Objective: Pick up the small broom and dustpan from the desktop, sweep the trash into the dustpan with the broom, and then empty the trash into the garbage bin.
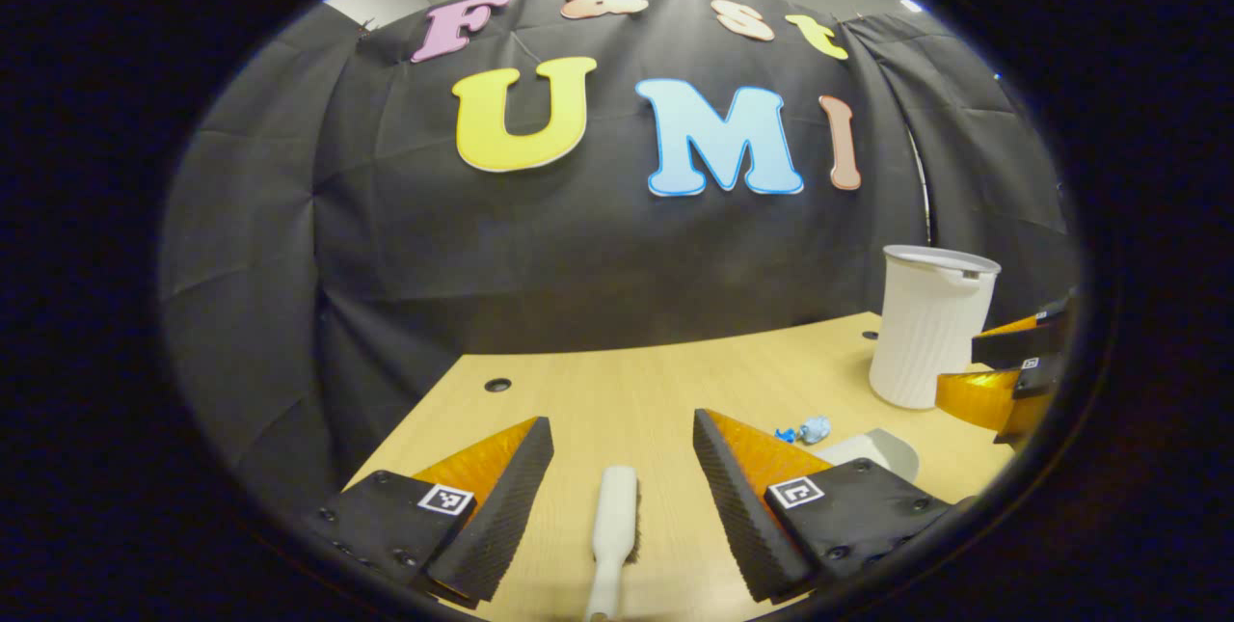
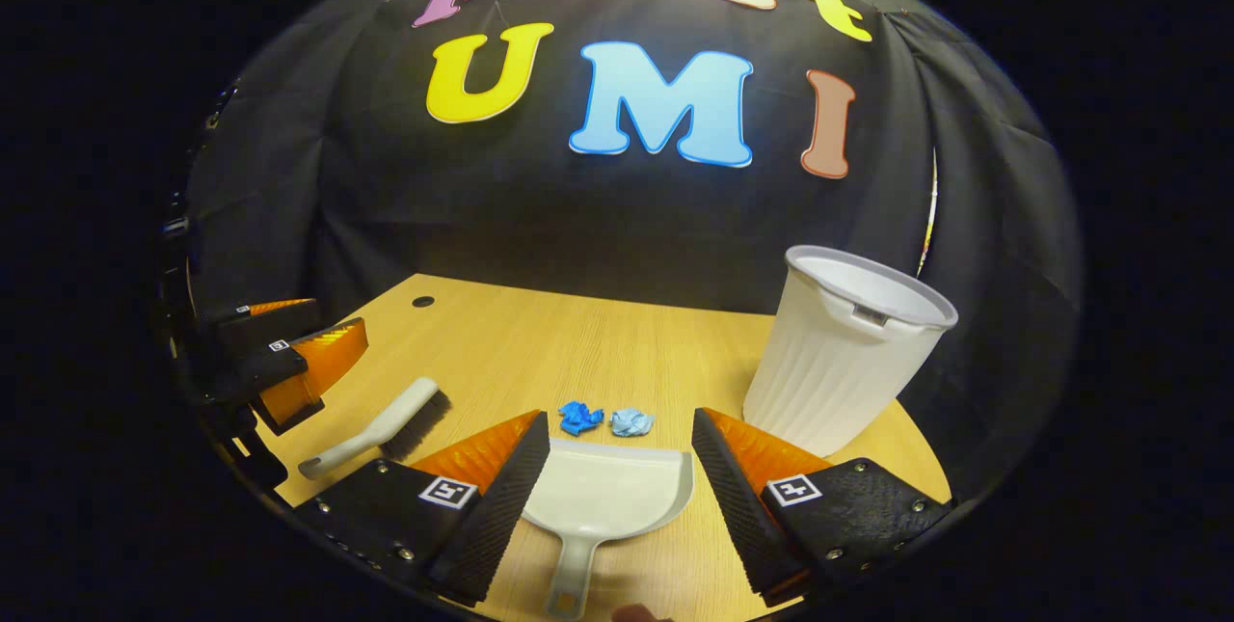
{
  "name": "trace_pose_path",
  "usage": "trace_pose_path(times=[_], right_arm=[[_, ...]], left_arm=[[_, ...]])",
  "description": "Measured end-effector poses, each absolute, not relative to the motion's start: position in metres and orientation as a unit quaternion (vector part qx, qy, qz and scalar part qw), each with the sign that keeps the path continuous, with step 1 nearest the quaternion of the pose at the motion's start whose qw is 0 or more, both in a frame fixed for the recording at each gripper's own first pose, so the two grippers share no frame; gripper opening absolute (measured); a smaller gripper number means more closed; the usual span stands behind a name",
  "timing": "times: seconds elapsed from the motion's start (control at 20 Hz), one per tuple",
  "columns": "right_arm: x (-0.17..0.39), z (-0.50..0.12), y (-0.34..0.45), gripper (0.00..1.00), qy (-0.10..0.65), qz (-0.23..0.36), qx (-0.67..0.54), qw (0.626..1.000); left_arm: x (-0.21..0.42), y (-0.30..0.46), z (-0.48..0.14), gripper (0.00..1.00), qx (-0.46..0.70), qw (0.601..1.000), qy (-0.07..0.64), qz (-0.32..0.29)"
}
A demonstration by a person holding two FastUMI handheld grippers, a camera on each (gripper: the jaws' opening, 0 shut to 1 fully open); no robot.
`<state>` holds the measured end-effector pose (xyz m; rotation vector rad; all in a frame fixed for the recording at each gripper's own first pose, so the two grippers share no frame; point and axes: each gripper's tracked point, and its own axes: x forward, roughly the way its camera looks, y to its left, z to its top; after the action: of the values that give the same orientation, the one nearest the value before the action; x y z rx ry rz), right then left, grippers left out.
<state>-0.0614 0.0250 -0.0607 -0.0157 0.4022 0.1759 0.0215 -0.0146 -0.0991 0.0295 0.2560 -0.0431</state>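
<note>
A small white broom [image 1: 614, 530] with dark bristles lies on the wooden desktop [image 1: 627, 391], lengthwise between the fingers of my open left gripper [image 1: 624, 468], untouched. In the right gripper view the same broom [image 2: 386, 426] lies at the left, below the left gripper [image 2: 294, 362]. A white dustpan [image 2: 607, 501] rests flat, handle toward me, between the spread fingers of my right gripper [image 2: 622, 463]. Two crumpled blue scraps of trash [image 2: 605, 419] lie just beyond the pan's lip. The white ribbed garbage bin [image 2: 841, 352] stands upright at the right.
The black cloth wall closes off the back of the desk. A small round cable hole [image 2: 422, 301] sits near the far left edge. Bare wood stretches between the broom and the bin. In the left gripper view the bin [image 1: 930, 328] stands beside the right gripper [image 1: 1012, 371].
</note>
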Motion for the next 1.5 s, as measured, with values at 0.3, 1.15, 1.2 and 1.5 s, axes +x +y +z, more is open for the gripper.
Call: trace_pose_path(times=[0.3,1.15,1.2,1.5], right_arm=[[-0.087,-0.077,0.020,0.94,0.272,0.081,-0.009,0.959],[-0.147,-0.124,0.035,0.94,0.480,0.086,0.035,0.873],[-0.146,-0.130,0.036,0.94,0.489,0.085,0.033,0.868],[-0.136,-0.148,0.047,0.94,0.520,0.093,0.024,0.849]], left_arm=[[0.021,-0.018,-0.159,0.99,0.026,0.974,0.223,-0.041],[0.007,-0.017,-0.272,0.95,-0.004,0.905,0.421,-0.057],[0.008,-0.018,-0.278,0.95,-0.003,0.902,0.427,-0.057],[0.016,-0.020,-0.297,0.94,-0.001,0.890,0.451,-0.058]])
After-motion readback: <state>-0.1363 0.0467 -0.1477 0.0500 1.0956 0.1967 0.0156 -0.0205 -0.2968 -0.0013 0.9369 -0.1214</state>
